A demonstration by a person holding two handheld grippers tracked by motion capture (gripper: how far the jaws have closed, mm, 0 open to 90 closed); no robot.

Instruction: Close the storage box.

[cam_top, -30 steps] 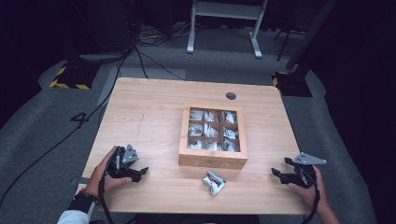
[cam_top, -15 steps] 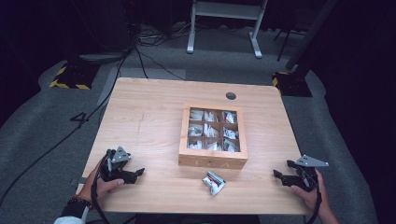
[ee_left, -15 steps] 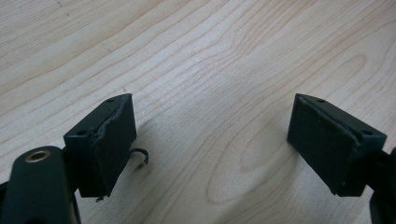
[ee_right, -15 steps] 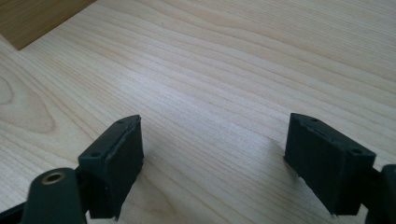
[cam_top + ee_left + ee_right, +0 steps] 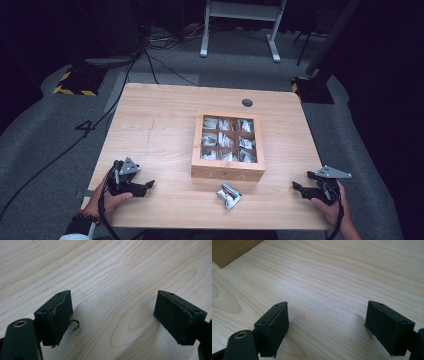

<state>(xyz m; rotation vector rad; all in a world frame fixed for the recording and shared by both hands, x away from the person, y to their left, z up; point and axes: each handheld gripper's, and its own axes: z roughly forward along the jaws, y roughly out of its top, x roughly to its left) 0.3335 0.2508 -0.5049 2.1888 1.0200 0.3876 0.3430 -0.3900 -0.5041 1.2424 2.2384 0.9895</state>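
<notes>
Wooden box (image 5: pixel 227 171), foil packet (image 5: pixel 229 194), no readable writing

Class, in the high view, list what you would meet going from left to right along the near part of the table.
left gripper → loose packet → right gripper. The wooden box sits farther back, above the packet, so it is left out.

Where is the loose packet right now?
In the high view the packet lies on the table, just in front of the wooden box, apart from it, between the two tools.
</notes>
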